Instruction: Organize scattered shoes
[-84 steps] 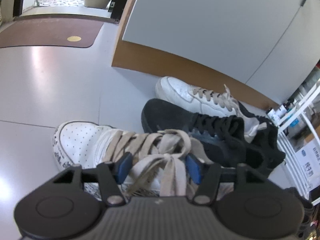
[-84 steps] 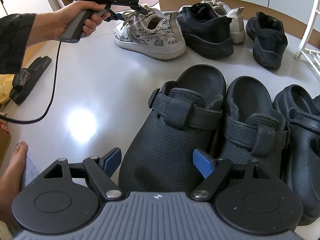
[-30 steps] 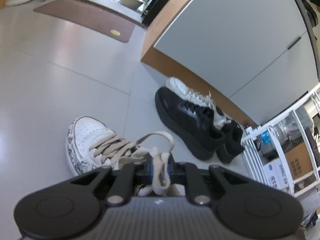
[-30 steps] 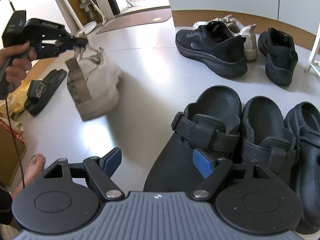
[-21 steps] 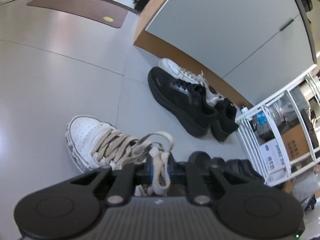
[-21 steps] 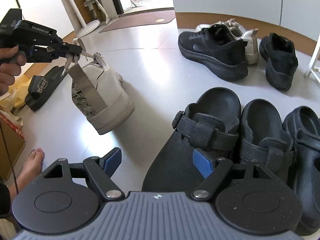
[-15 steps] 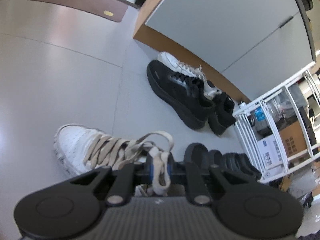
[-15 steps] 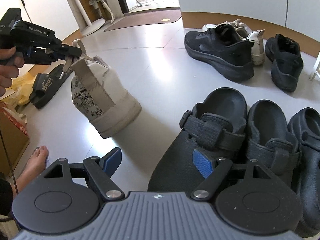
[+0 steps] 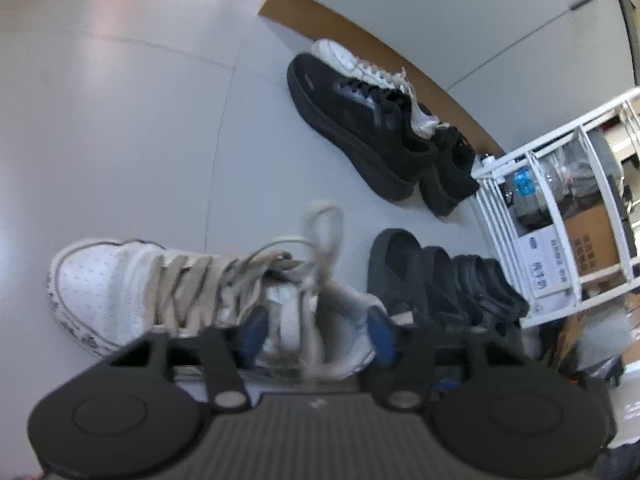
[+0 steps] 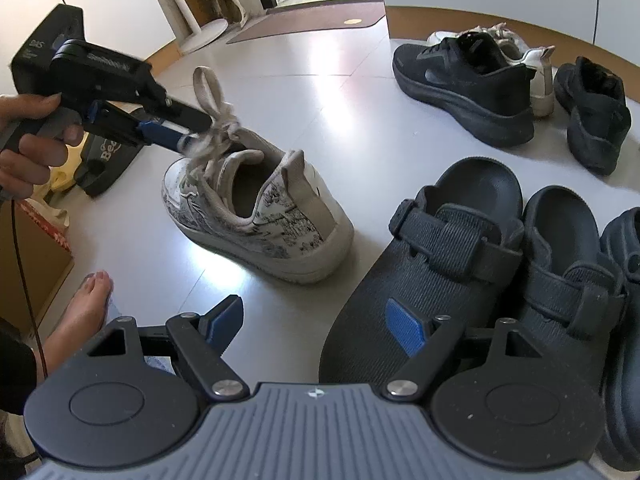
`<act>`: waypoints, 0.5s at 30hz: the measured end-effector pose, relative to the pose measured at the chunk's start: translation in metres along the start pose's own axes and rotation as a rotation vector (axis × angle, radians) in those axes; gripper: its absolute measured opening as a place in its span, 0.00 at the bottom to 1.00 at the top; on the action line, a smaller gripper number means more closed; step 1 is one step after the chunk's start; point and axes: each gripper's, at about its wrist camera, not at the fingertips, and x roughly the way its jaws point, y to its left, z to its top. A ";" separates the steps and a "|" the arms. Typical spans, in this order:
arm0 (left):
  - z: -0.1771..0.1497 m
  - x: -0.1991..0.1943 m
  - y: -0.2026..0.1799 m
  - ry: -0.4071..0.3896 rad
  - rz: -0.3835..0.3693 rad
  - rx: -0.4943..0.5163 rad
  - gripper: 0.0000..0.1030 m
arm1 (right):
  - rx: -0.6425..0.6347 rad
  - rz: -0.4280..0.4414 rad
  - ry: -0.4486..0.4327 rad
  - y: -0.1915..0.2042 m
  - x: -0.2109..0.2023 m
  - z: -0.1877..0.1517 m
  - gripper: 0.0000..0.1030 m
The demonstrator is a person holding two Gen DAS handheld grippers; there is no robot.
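A white sneaker with black sketch print and beige laces stands on the floor just left of the row of black clogs. It also shows in the left wrist view. My left gripper is open, its blue pads on either side of the lace knot above the sneaker's tongue; it also shows in the right wrist view. My right gripper is open and empty, hovering over the near end of the left clog.
A black sneaker, a white sneaker and another black shoe lie by the cupboard base. A white wire rack stands right of the clogs. A black slipper, a cardboard box and a bare foot are at left.
The left gripper carried the white sneaker by its laces toward the clogs, set it down on the floor beside them, and opened. The right gripper stayed open and nearly still.
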 end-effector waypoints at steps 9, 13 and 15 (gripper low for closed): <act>0.001 -0.003 -0.006 -0.009 0.023 0.044 0.61 | -0.206 0.046 0.113 0.023 0.002 0.020 0.80; 0.006 -0.013 -0.004 -0.040 -0.022 0.031 0.61 | -0.217 0.032 0.149 0.036 0.001 0.036 0.80; 0.009 -0.020 -0.002 -0.041 -0.028 0.042 0.62 | -0.217 0.021 0.159 0.045 0.000 0.045 0.80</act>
